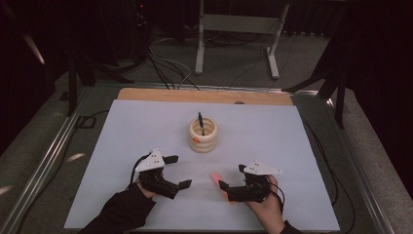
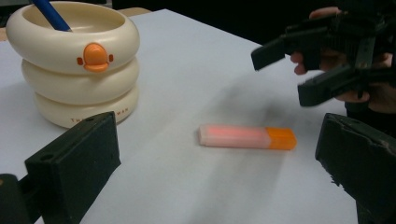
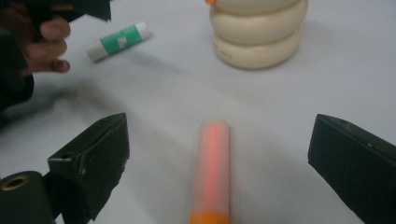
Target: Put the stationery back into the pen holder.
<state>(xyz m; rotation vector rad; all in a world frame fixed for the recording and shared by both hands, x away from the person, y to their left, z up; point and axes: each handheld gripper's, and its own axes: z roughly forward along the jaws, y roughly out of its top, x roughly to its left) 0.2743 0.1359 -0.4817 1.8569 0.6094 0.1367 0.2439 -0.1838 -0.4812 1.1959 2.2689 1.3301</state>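
Dim room, cables and a stand's legs on the floor behind; pale sheet over a wooden table, lit from above. Mid-sheet stands a cream ringed pen pot w/ a small orange duck-bill on its side, and one blue pen already upright in it.

Progress, as I read it: looks like a tidy-the-stationery job, early-ish. One item in the pot, at least two left out. The pink highlighter w/ orange cap lies flat on the sheet, well short of the pot, on the person's right side. A green-and-white glue stick lies further over, near the left hand.

Right gripper: jaws wide apart, one each side of the highlighter, lined up along its length. Nothing gripped; touching or not, can't tell, prob. not yet.

Left gripper: also spread wide, holding nothing, hovering low over the sheet and pointing across toward the highlighter and the other hand.

Left to do, I'd guess: close on the highlighter, lift, drop in pot; then the glue stick.
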